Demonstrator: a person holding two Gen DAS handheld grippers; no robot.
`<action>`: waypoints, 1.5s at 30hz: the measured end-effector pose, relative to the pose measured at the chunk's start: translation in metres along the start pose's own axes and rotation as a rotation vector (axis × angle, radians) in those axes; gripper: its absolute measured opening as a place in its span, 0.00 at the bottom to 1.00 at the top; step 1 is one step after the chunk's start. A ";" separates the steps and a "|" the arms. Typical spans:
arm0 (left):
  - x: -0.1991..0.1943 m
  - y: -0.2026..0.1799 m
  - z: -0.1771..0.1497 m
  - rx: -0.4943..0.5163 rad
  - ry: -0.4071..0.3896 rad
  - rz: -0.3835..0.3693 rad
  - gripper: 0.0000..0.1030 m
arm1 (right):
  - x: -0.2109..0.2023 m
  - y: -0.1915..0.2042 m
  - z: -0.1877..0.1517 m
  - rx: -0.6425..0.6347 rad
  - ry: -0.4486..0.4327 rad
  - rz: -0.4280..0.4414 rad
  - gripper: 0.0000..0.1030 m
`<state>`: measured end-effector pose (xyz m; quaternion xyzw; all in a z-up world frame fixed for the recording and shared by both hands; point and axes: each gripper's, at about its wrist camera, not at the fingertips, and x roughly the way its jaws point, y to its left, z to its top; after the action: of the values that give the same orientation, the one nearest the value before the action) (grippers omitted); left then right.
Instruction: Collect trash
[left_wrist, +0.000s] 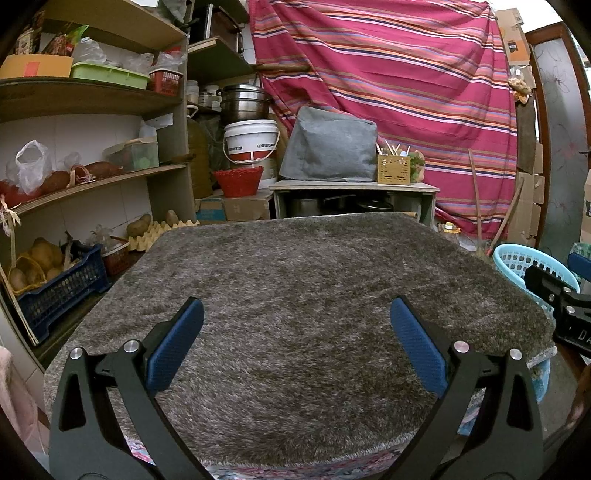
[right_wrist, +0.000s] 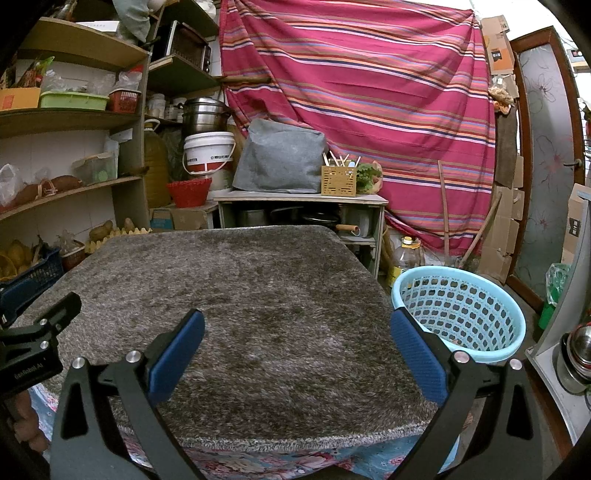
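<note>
Grippers both spread wide, empty: left gripper (left_wrist: 296, 341), right gripper (right_wrist: 297, 343) hover above grey rug (right_wrist: 236, 295) covering table. Trash: none visible on rug; basket (right_wrist: 460, 314) on floor just beside table's right edge, something small inside, cannot tell what. Judgement: collecting looks finished or not begun; scan rug before reaching. Room: rug top bare, free sweep; shelves (left_wrist: 92, 181) crowd left side, basket rim near right finger.
</note>
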<state>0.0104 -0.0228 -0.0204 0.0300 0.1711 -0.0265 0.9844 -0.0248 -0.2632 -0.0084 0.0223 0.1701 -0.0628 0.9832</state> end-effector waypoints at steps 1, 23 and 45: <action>0.000 0.000 0.000 0.001 0.000 0.000 0.95 | 0.000 -0.001 -0.001 0.000 0.000 0.000 0.96; -0.001 0.001 0.001 -0.001 -0.003 0.001 0.95 | 0.000 0.001 0.000 -0.002 -0.001 0.001 0.96; -0.003 0.000 0.004 -0.002 -0.008 0.006 0.95 | 0.000 0.001 0.000 -0.003 -0.001 0.000 0.96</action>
<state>0.0088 -0.0225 -0.0153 0.0293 0.1670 -0.0232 0.9852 -0.0247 -0.2620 -0.0087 0.0210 0.1696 -0.0625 0.9833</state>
